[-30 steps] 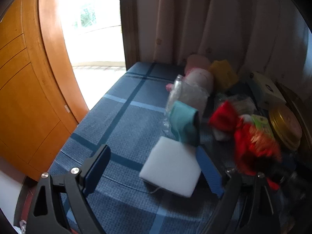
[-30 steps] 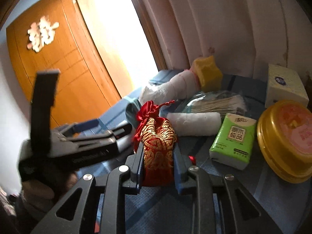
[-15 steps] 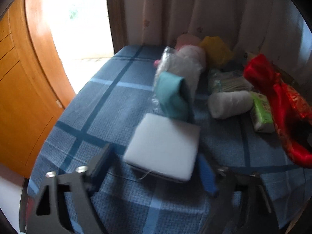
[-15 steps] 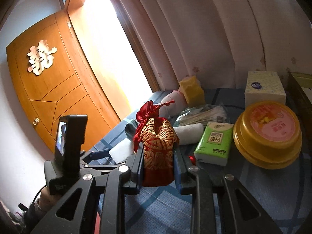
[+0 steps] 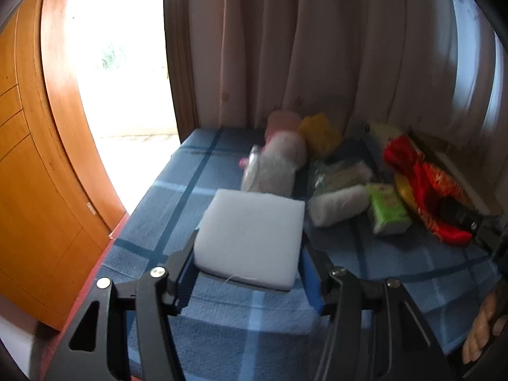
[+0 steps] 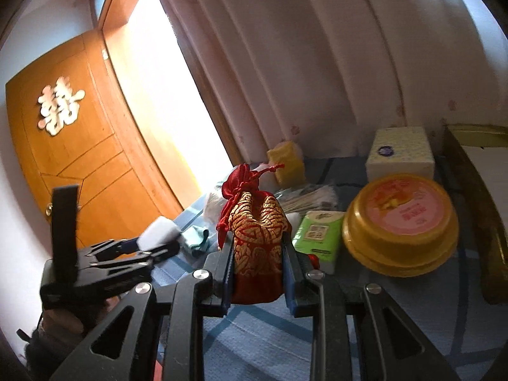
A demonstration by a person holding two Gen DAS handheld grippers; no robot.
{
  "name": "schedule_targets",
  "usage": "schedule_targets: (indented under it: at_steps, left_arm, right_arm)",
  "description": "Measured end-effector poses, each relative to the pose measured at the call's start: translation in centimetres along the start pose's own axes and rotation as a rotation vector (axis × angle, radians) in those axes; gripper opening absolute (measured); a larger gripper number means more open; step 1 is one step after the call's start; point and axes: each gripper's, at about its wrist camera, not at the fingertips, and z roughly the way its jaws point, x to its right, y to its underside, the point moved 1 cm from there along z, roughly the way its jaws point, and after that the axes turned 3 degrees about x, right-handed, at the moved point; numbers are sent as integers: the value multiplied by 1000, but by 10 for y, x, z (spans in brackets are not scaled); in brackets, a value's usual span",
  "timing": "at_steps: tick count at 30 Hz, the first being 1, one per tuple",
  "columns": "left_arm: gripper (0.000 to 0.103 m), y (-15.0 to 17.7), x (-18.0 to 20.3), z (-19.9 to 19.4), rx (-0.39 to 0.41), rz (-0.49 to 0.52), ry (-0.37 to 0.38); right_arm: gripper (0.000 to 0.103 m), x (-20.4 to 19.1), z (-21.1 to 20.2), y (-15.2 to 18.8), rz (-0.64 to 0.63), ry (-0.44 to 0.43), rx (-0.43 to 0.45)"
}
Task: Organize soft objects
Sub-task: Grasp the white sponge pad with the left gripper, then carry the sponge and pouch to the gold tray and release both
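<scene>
A white foam block (image 5: 249, 238) sits between the fingers of my left gripper (image 5: 247, 273), which is shut on it and holds it just above the blue plaid tablecloth (image 5: 397, 260). In the right wrist view, the same foam block (image 6: 160, 228) shows in the left gripper (image 6: 152, 249) at the left. My right gripper (image 6: 257, 273) is shut on a red and gold drawstring pouch (image 6: 255, 238), held upright. The pouch (image 5: 425, 187) also shows at the right of the left wrist view. A teal cloth (image 6: 197, 238) lies on the table beside the left gripper.
Along the curtain lie a pink plush in plastic (image 5: 276, 162), a yellow sponge (image 6: 287, 162), a rolled white towel (image 5: 338, 204), a green tissue pack (image 6: 317, 235), a bag of cotton swabs (image 6: 309, 198), a gold round tin (image 6: 401, 222) and a white tissue box (image 6: 400, 155). A wooden door (image 6: 79, 158) stands left.
My left gripper has closed on the white foam block and lifted it off the cloth. The right gripper has carried the pouch away toward the right, still gripping it.
</scene>
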Motion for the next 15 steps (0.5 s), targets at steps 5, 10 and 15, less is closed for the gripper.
schedule_targets:
  at_steps: [5, 10, 15]
  left_arm:
    - [56, -7, 26, 2, 44, -1, 15]
    - [56, -19, 63, 13, 51, -30, 75]
    - [56, -24, 112, 12, 67, 15, 124]
  right_arm:
    - [28, 12, -18, -1, 13, 50, 57]
    - [28, 20, -37, -4, 6, 120, 96]
    - [28, 41, -58, -4, 34, 195, 135]
